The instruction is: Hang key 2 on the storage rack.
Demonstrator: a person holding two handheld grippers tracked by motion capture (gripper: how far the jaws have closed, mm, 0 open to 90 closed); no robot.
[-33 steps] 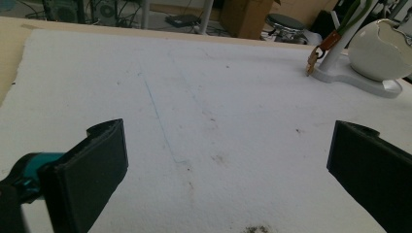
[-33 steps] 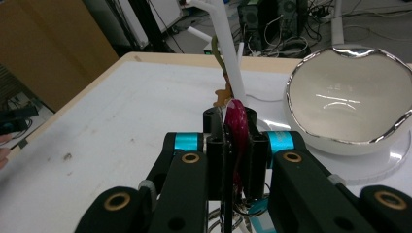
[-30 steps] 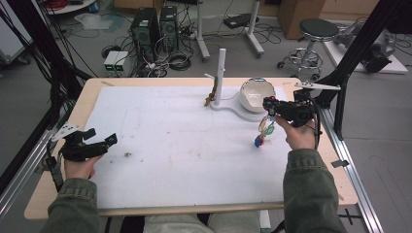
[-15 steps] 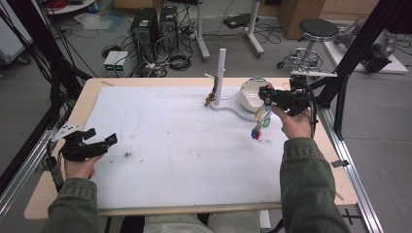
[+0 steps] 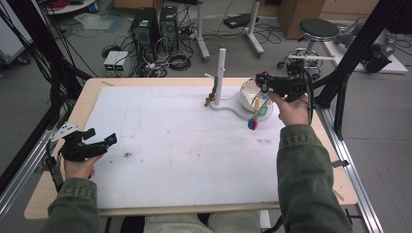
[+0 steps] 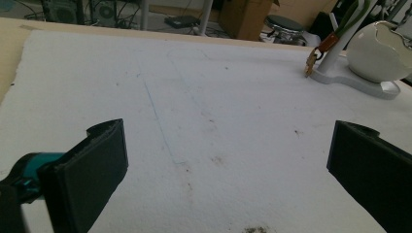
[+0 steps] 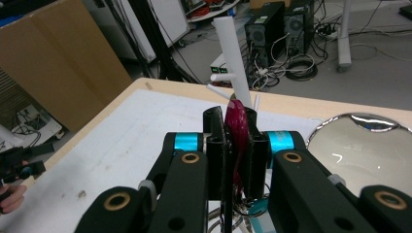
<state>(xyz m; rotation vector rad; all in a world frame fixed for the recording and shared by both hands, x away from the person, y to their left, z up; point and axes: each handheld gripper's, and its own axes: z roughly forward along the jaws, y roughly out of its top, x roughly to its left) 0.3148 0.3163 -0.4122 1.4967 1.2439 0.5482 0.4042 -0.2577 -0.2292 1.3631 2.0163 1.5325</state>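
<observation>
Here, at the upper right of the high view, my right gripper [image 5: 263, 80] clamps a dark red tag [image 7: 237, 127] of a bunch of coloured key tags [image 5: 256, 115], which dangles just beside the white bowl [image 5: 247, 92]. The right gripper view shows the tag squeezed between the jaws. At lower left, my left gripper [image 5: 99, 142] stands wide, holding nothing.

Even overhead room light, soft shadows, slightly soft focus, near jaws blurred in close views
</observation>
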